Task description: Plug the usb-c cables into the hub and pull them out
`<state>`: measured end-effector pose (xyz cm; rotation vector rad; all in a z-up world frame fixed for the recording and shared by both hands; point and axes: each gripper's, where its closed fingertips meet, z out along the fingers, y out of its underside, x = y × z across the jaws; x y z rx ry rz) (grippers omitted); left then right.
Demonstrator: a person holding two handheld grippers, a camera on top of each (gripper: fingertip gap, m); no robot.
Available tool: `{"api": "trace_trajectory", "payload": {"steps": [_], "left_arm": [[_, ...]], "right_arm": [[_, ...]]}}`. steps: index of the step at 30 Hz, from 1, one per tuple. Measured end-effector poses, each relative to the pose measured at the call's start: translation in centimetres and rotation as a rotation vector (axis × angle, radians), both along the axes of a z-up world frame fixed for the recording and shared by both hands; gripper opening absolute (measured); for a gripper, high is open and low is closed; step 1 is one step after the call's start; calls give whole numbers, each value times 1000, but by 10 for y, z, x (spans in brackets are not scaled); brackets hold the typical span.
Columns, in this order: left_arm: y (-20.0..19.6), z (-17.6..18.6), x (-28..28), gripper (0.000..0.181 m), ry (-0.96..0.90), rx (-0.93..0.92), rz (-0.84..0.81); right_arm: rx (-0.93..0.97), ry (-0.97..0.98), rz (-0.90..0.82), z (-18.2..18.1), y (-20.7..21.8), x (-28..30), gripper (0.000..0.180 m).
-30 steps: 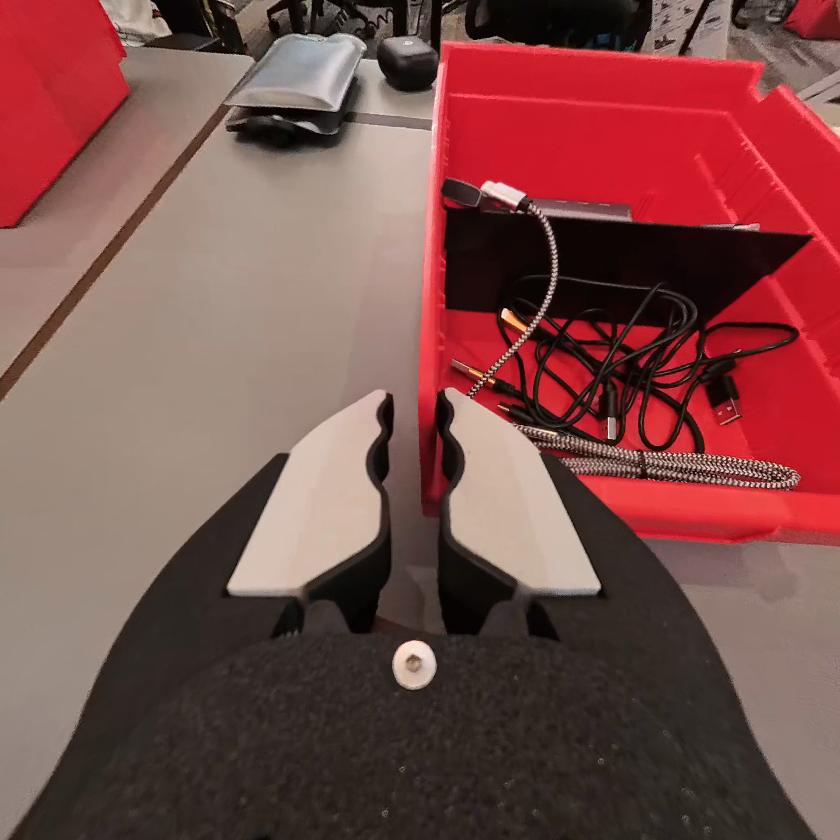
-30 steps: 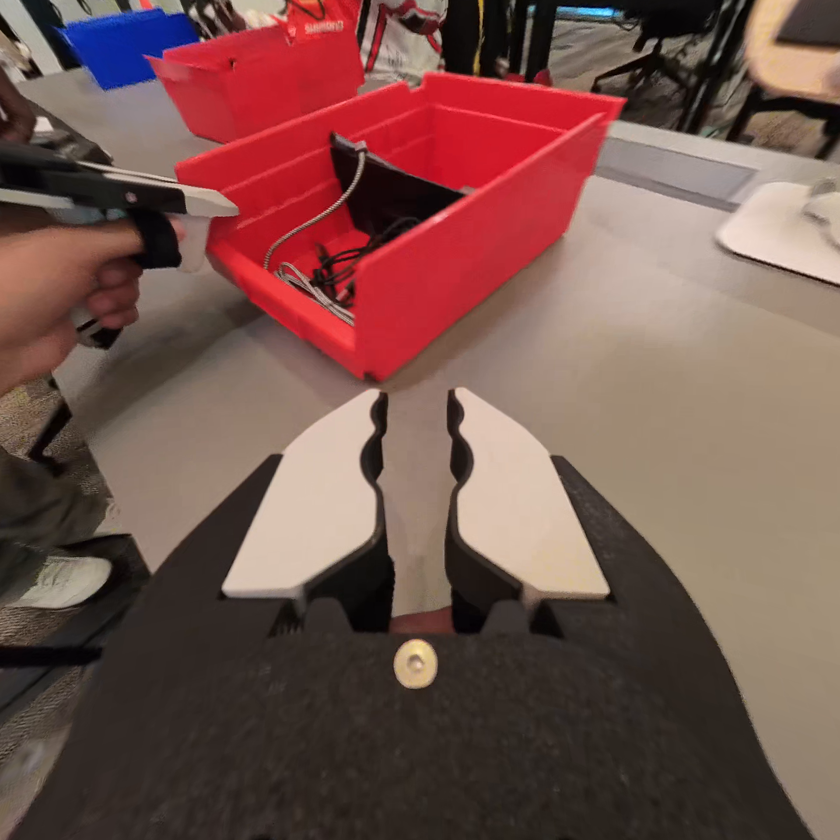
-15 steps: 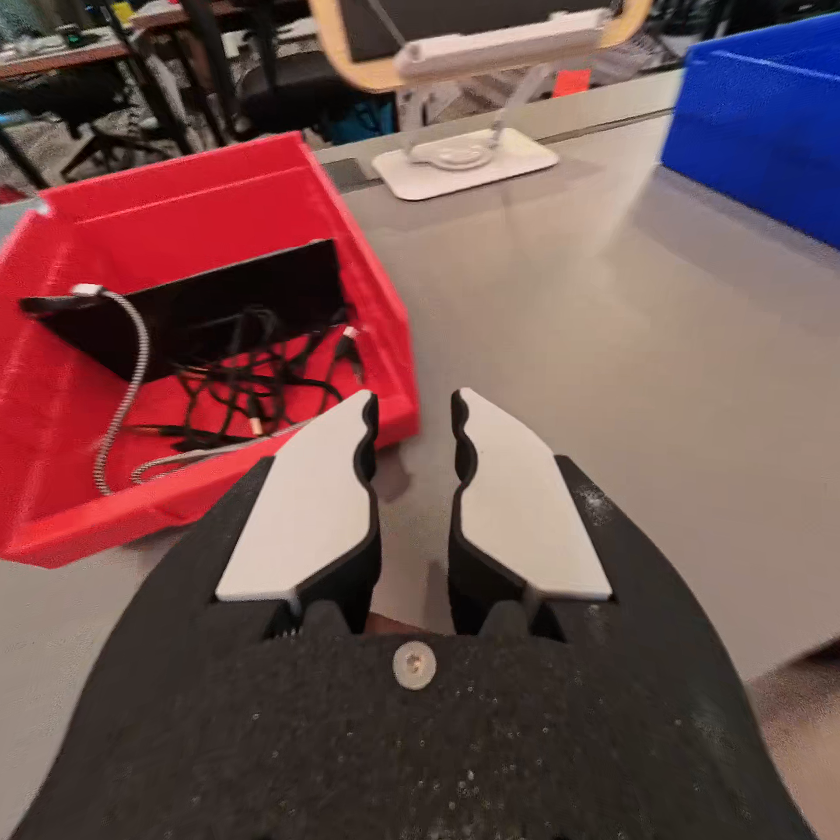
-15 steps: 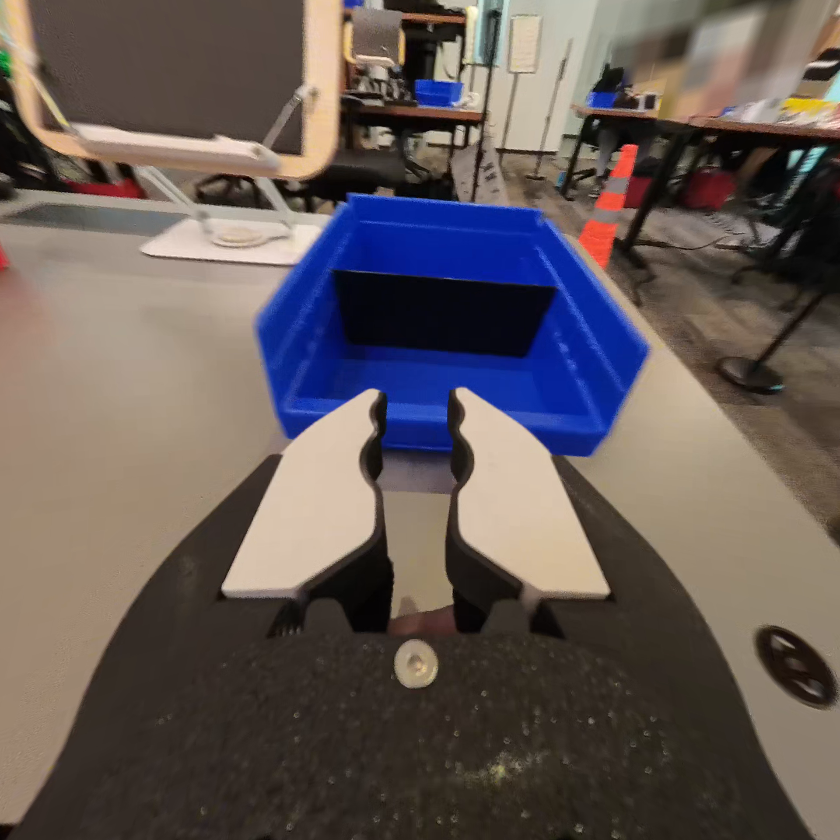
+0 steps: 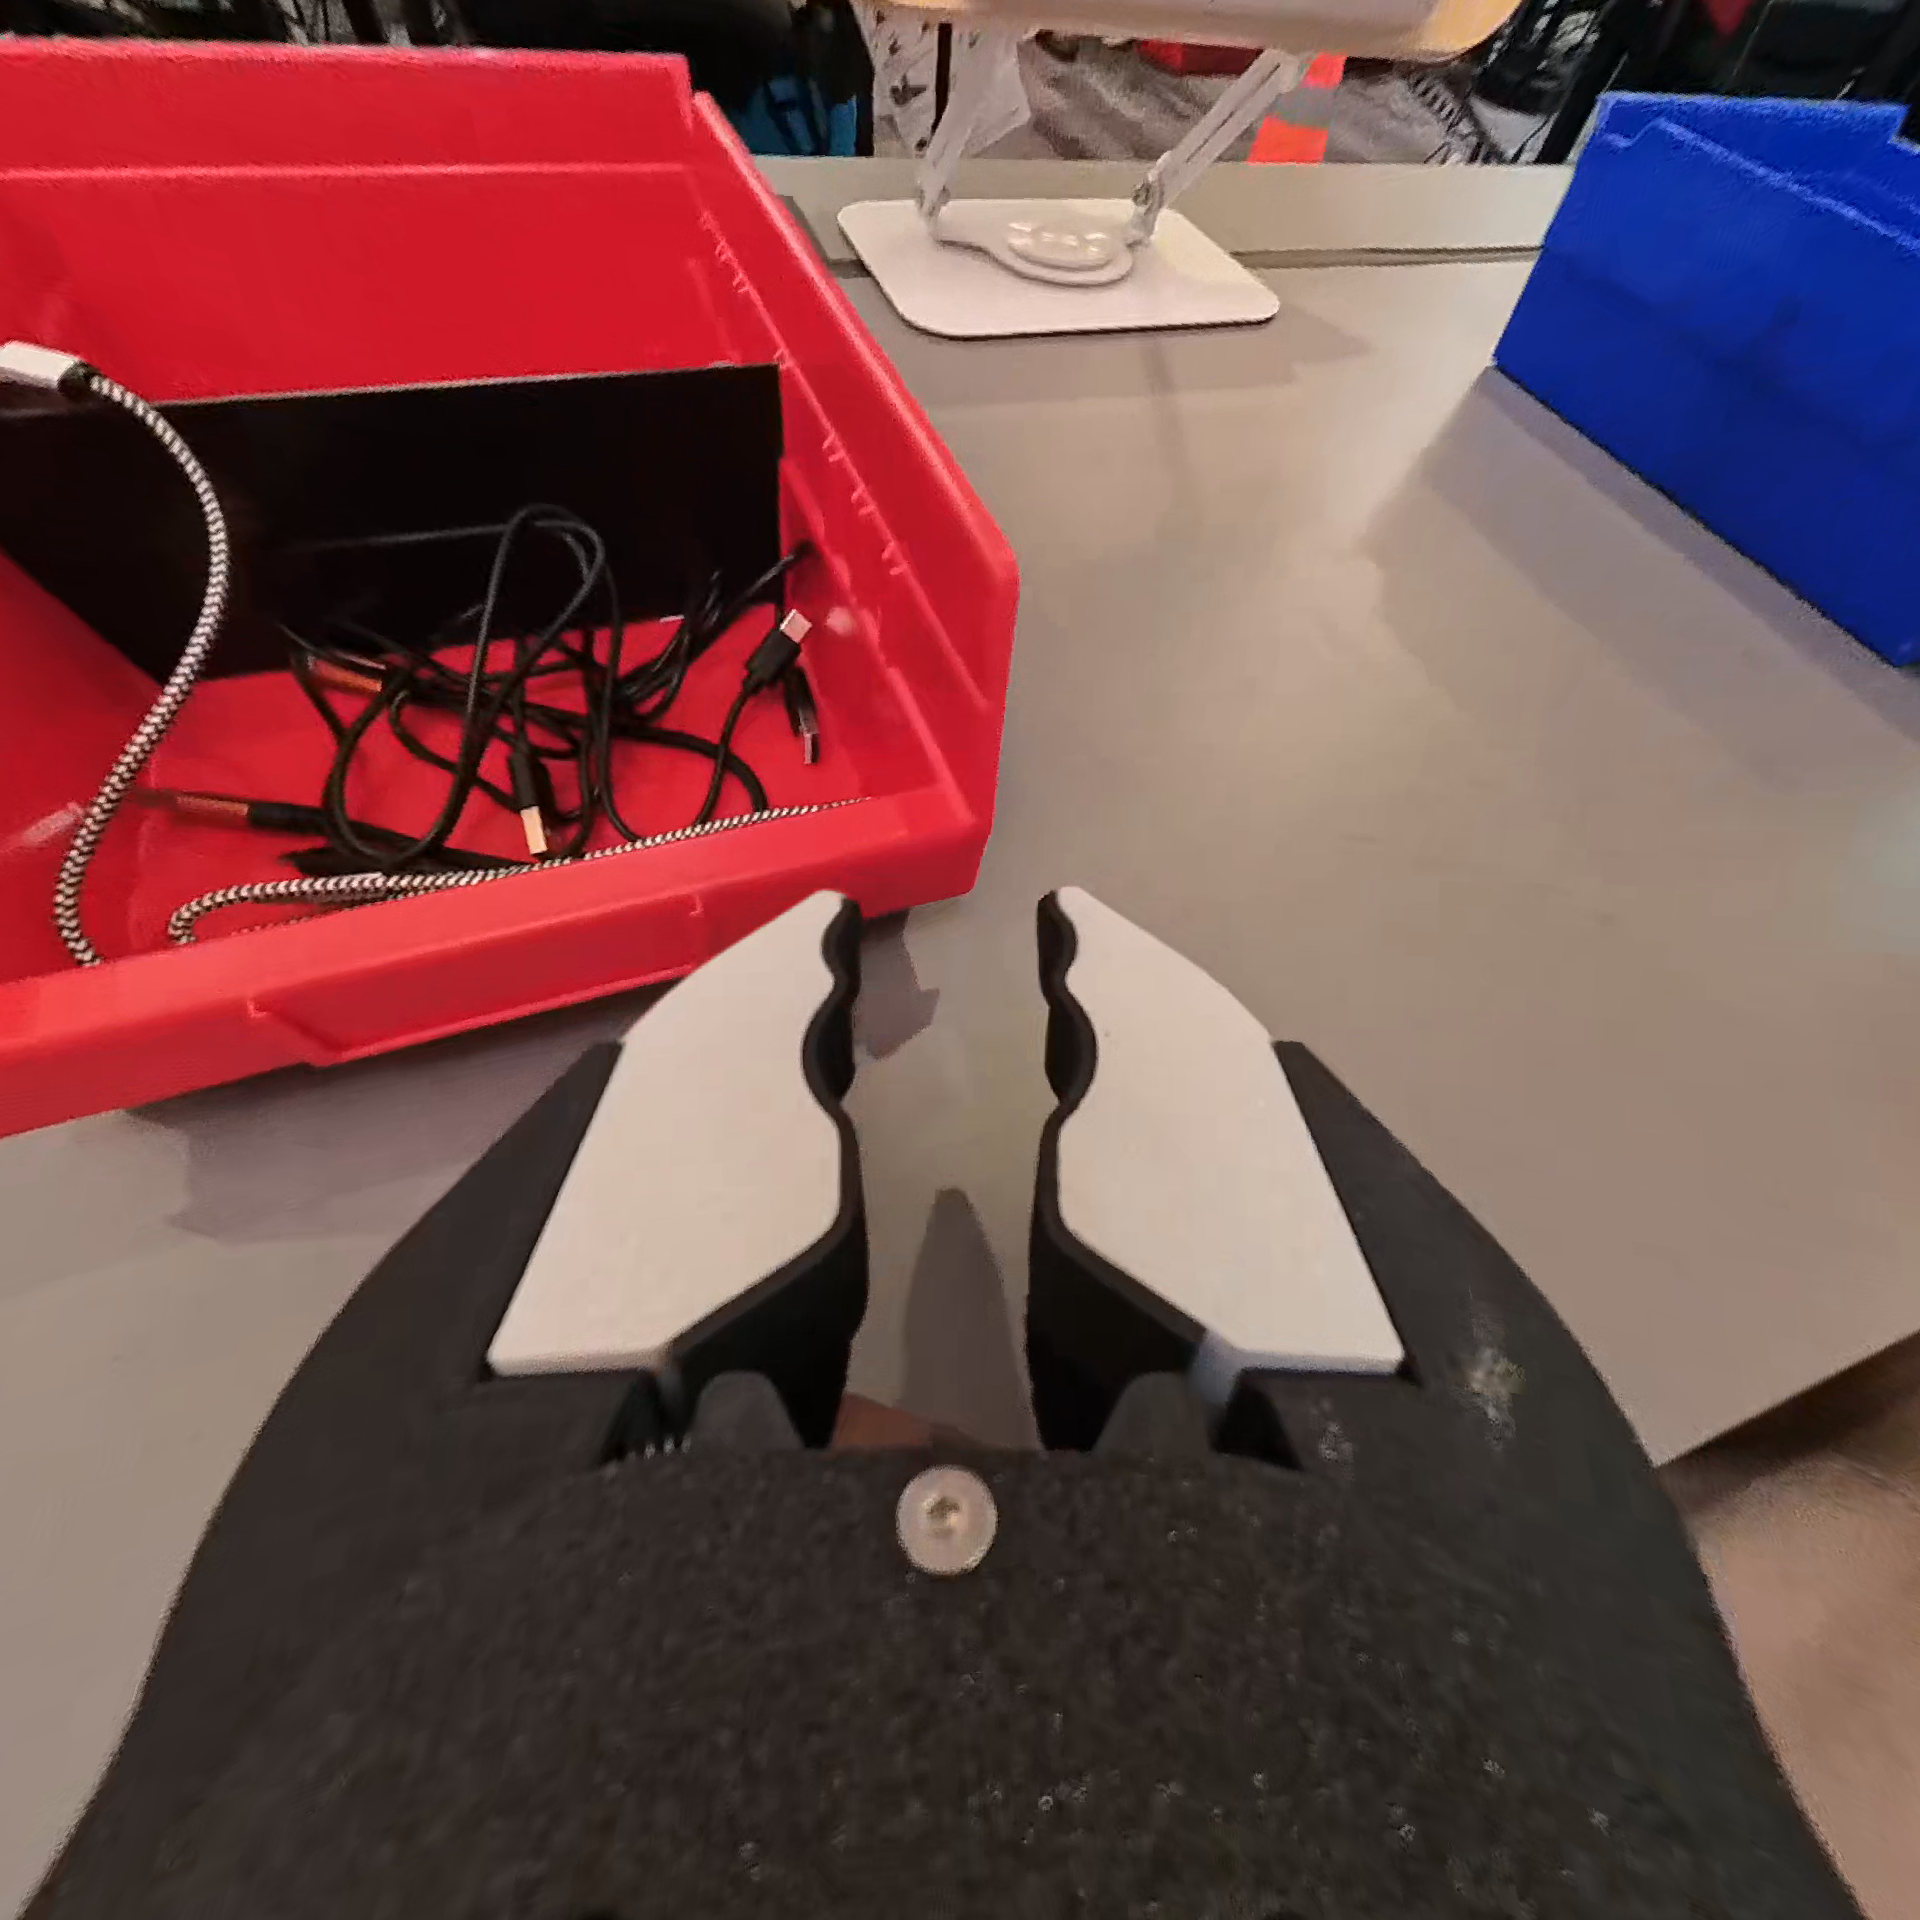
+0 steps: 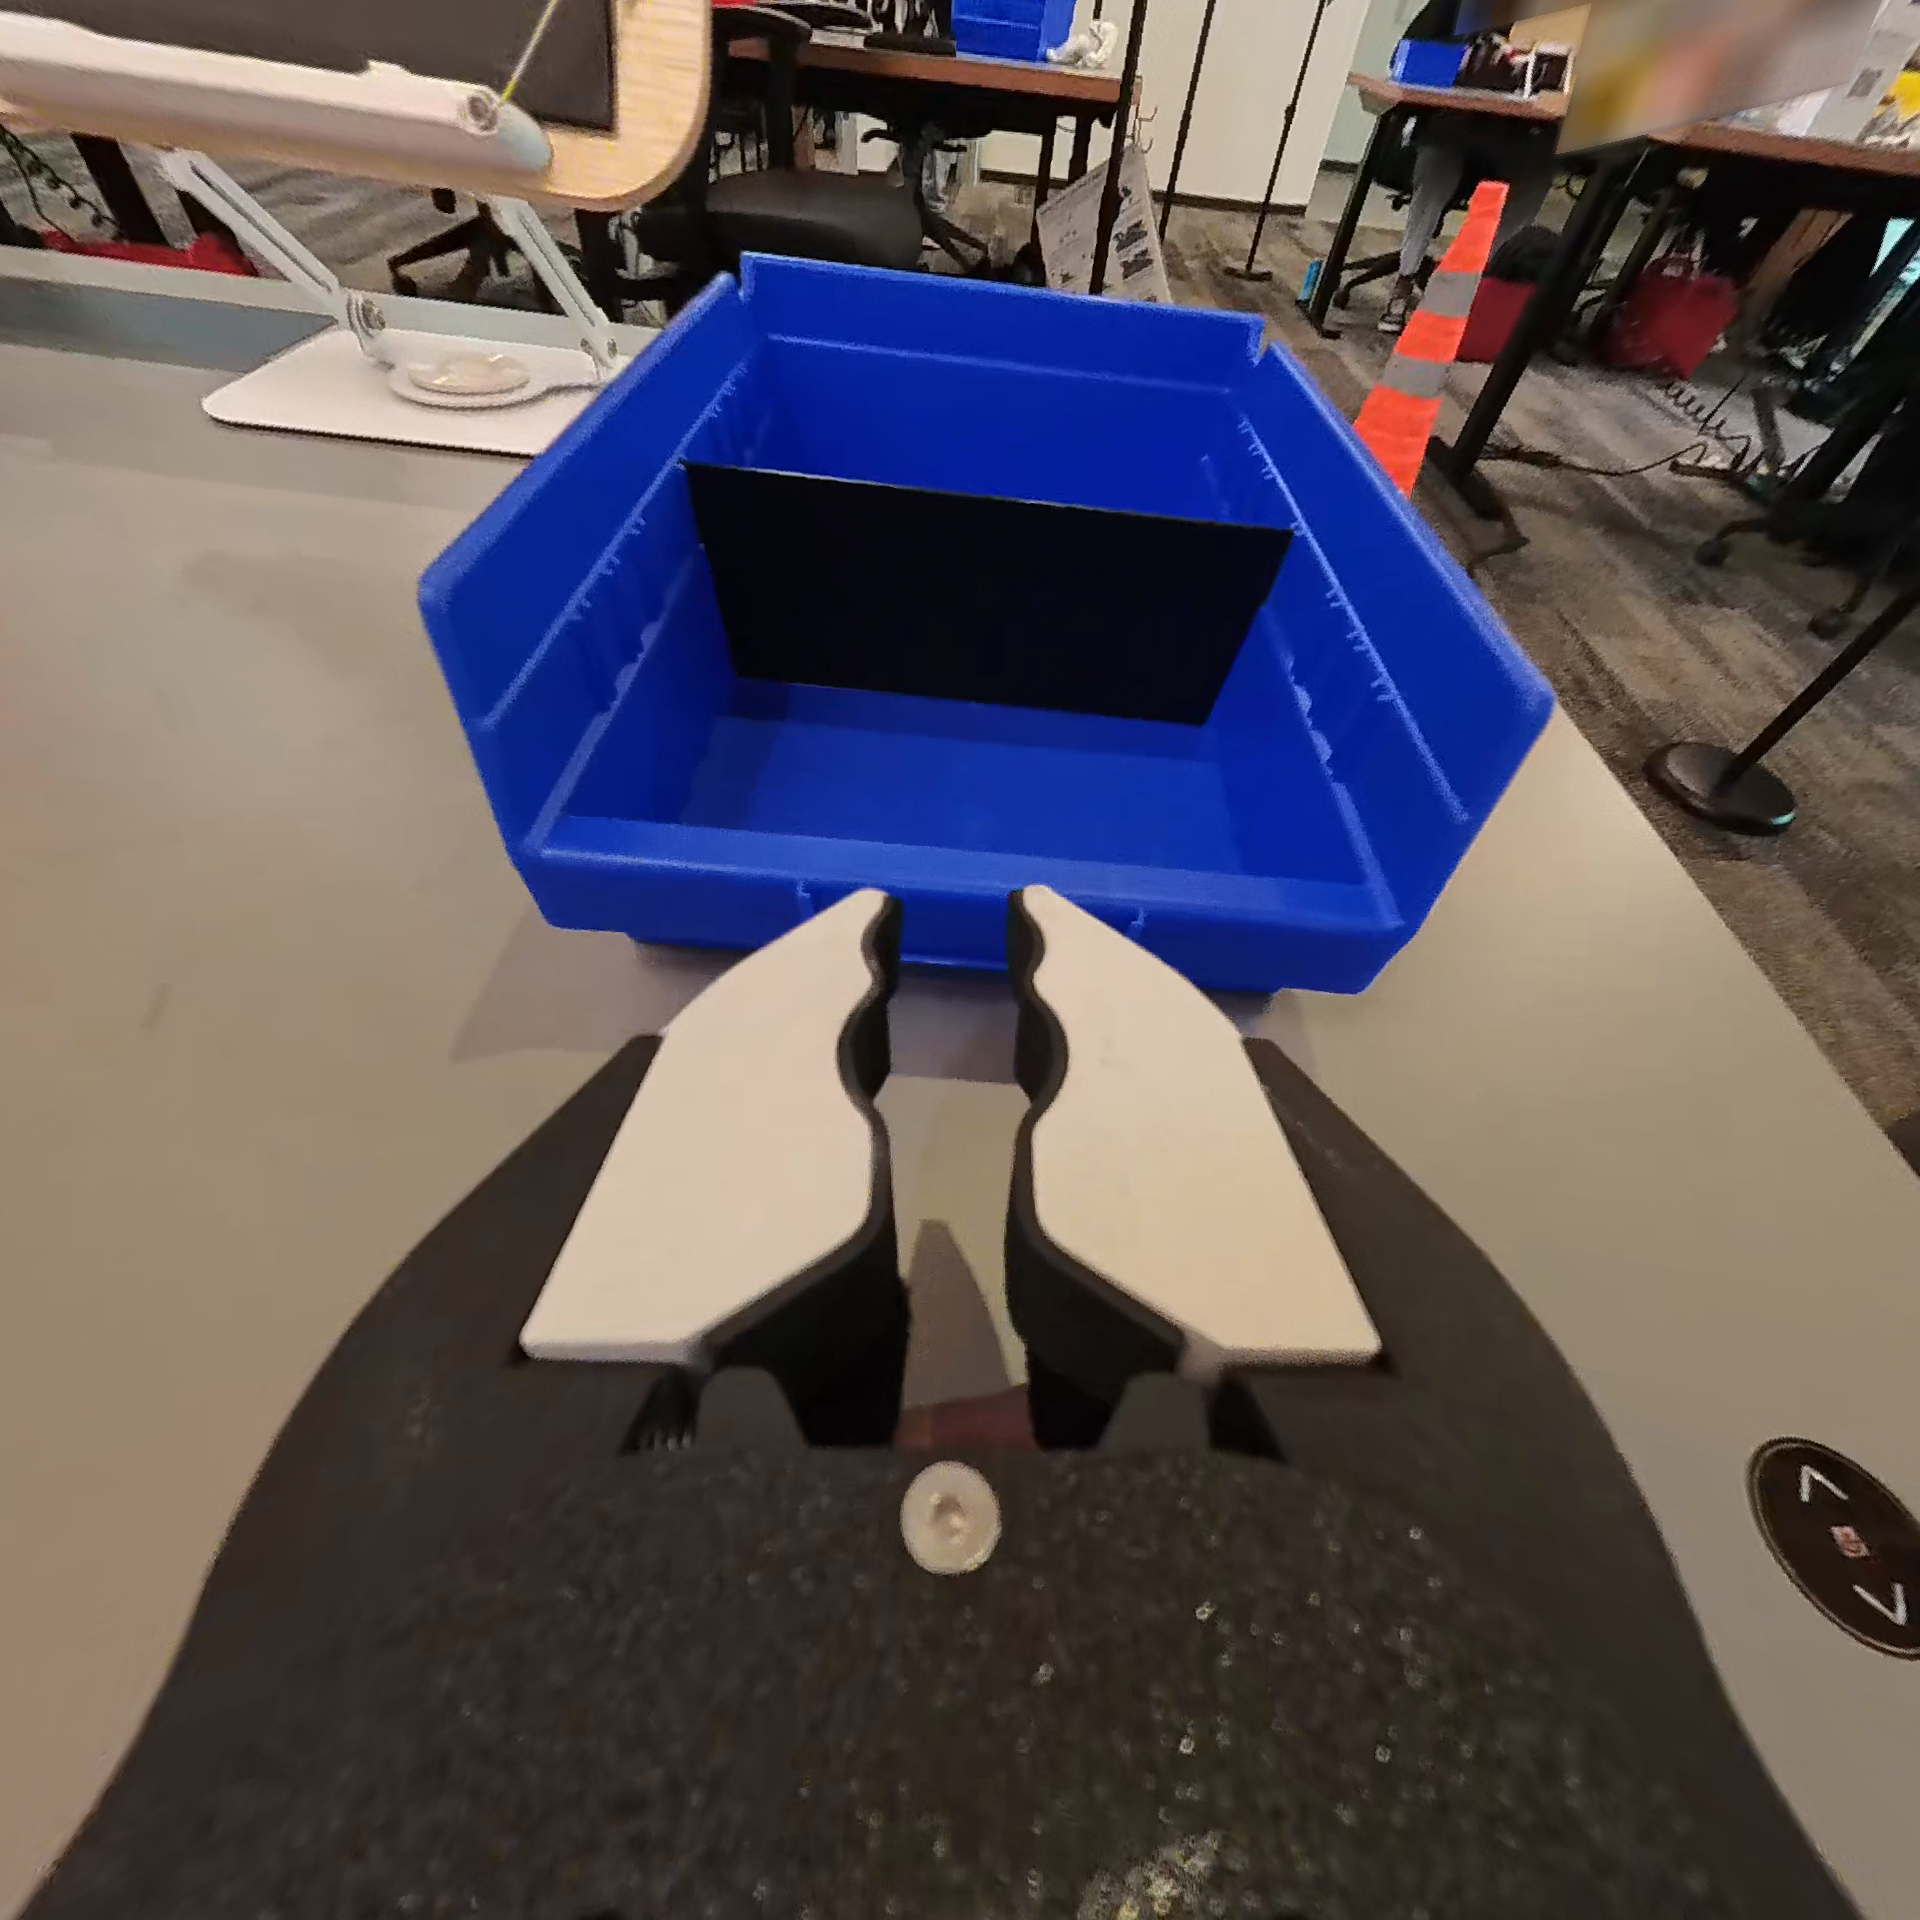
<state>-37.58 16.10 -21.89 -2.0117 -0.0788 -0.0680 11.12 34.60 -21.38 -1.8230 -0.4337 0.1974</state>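
Note:
A red bin (image 5: 623, 966) sits at the left of the left wrist view. It holds a tangle of black usb cables (image 5: 520, 707), a black-and-white braided cable (image 5: 197, 623) and a black divider (image 5: 468, 499). The braided cable's silver plug (image 5: 36, 366) rises over the divider at the far left edge; the hub is not in view. My left gripper (image 5: 948, 914) is open and empty over the table, just off the bin's near right corner. My right gripper (image 6: 953, 904) is open a little and empty, right before an empty blue bin (image 6: 935, 862).
The blue bin has a black divider (image 6: 987, 592) and also shows at the right of the left wrist view (image 5: 1714, 364). A white stand base (image 5: 1060, 260) sits at the back. A round control panel (image 6: 1849, 1538) is set in the grey table (image 5: 1351, 727), whose right edge is near. My hands' fingertips stand some 50 centimetres from each other. The round control panel (image 6: 1849, 1538) is about 20 centimetres from my right fingertips.
Both grippers have swung to the right. The left view went from facing the red bin to its right corner. The right view went from the red bin to the blue bin.

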Motion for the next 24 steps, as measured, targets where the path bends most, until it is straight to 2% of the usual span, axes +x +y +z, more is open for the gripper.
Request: {"api": "trace_trajectory", "payload": {"steps": [24], "left_arm": [[1, -1, 0, 32, -47, -3, 5]], "right_arm": [[-24, 8, 9, -3, -1, 0, 16]]}}
